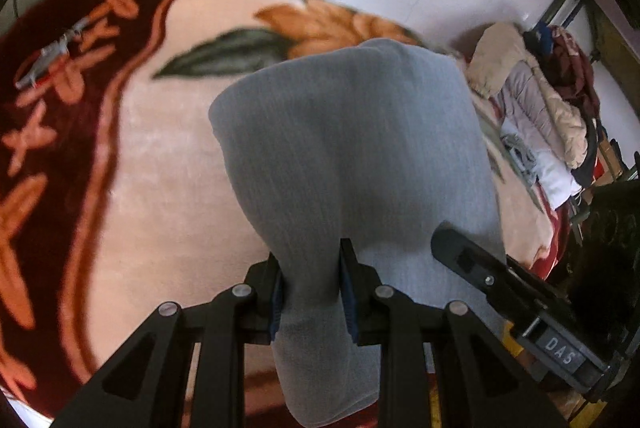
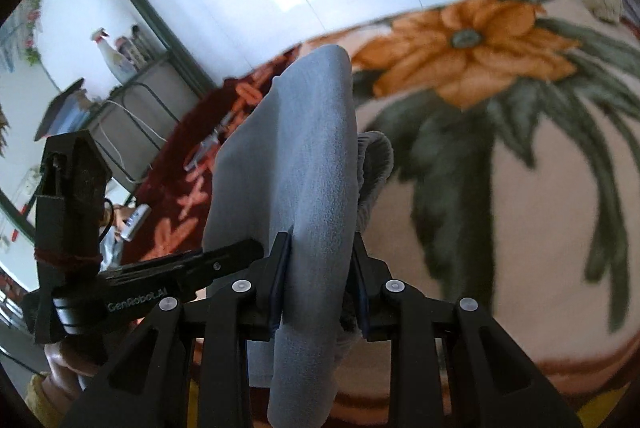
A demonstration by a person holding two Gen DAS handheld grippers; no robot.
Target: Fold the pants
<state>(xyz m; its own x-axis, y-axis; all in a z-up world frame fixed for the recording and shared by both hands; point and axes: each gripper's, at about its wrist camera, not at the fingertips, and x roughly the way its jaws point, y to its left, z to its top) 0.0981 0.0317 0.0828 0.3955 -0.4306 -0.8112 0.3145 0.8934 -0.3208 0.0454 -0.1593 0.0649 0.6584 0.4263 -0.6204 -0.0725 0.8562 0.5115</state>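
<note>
The grey pants (image 1: 352, 147) hang in a folded band over a floral blanket. My left gripper (image 1: 312, 264) is shut on one bunched end of the cloth, which runs between its blue pads. In the right wrist view the same pants (image 2: 296, 155) pass up through my right gripper (image 2: 320, 248), which is shut on the other end. The right gripper's black body shows in the left wrist view at the lower right, just beside the cloth. The left gripper's body (image 2: 80, 228) appears at the left of the right wrist view. A darker ribbed edge of the pants (image 2: 376, 163) curls out behind the fold.
A pink blanket with orange flowers and a dark red border (image 1: 160, 147) covers the bed. A pile of jackets and clothes (image 1: 536, 107) lies at its far right. A small table with bottles (image 2: 120, 67) stands by the white wall.
</note>
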